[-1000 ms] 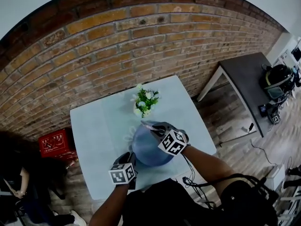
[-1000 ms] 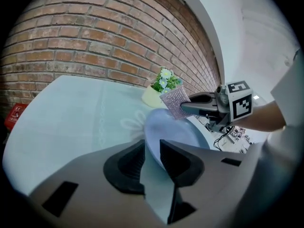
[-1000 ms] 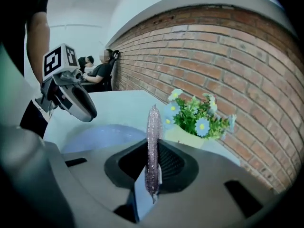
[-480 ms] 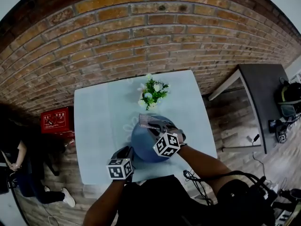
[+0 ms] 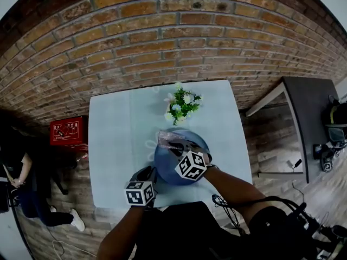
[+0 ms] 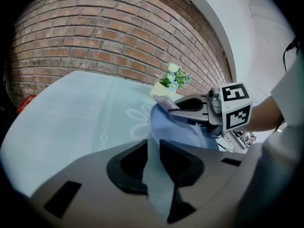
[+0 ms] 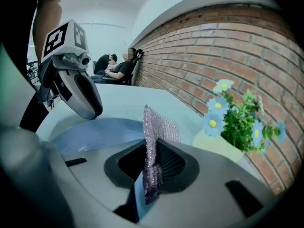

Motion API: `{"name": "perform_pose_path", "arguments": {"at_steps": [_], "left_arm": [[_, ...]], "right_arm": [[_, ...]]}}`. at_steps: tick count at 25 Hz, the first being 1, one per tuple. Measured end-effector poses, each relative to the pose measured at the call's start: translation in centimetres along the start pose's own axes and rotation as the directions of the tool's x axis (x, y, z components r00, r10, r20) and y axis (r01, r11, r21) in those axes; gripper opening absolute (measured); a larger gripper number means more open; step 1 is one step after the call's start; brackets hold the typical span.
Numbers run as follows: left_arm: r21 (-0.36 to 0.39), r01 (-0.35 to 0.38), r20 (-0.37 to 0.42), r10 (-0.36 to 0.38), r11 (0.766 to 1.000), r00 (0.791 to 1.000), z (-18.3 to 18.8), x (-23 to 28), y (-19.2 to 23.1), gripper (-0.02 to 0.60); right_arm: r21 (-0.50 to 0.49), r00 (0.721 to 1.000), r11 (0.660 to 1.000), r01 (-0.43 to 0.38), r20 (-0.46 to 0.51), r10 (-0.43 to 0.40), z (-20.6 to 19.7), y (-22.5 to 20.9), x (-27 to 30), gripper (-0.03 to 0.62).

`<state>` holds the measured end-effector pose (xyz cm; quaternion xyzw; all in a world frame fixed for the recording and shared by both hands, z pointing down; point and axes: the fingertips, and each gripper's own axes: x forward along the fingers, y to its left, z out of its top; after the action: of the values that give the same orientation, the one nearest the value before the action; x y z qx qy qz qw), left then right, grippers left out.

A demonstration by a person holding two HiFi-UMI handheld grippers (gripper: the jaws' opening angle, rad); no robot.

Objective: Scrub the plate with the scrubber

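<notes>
Plate sat on the table, its near rim clamped by the left gripper to steady it; the right gripper pinched the scrubber, seemingly touching its far side.

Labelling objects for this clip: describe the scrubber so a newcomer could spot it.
At the pale table by the brick wall, find the blue plate. At its far rim the right gripper pinches the scrubber: a thin sheet, the only glittery silver mesh there.
</notes>
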<state>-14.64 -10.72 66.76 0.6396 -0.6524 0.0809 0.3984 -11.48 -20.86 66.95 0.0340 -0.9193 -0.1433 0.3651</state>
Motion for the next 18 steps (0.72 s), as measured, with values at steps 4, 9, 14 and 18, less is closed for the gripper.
{"name": "perform_pose_path", "arguments": {"at_steps": [4, 9, 14, 18], "left_arm": [[0.008, 0.008, -0.003, -0.008, 1.0, 1.0, -0.1, 0.1, -0.2, 0.091], [0.023, 0.019, -0.016, -0.019, 1.0, 1.0, -0.1, 0.1, -0.5, 0.091], [0.025, 0.02, -0.017, -0.019, 0.999, 1.0, -0.1, 0.1, -0.5, 0.091], [0.027, 0.037, -0.016, -0.037, 0.999, 0.999, -0.1, -0.3, -0.9, 0.091]], "right_arm": [[0.007, 1.0, 1.0, -0.026, 0.013, 0.026, 0.5, 0.8, 0.5, 0.064], [0.011, 0.999, 0.999, -0.045, 0.018, 0.045, 0.9, 1.4, 0.8, 0.064], [0.028, 0.998, 0.998, -0.063, 0.025, 0.063, 1.5, 2.2, 0.9, 0.064], [0.053, 0.997, 0.996, -0.071, 0.039, 0.069, 2.1, 3.0, 0.8, 0.064]]}}
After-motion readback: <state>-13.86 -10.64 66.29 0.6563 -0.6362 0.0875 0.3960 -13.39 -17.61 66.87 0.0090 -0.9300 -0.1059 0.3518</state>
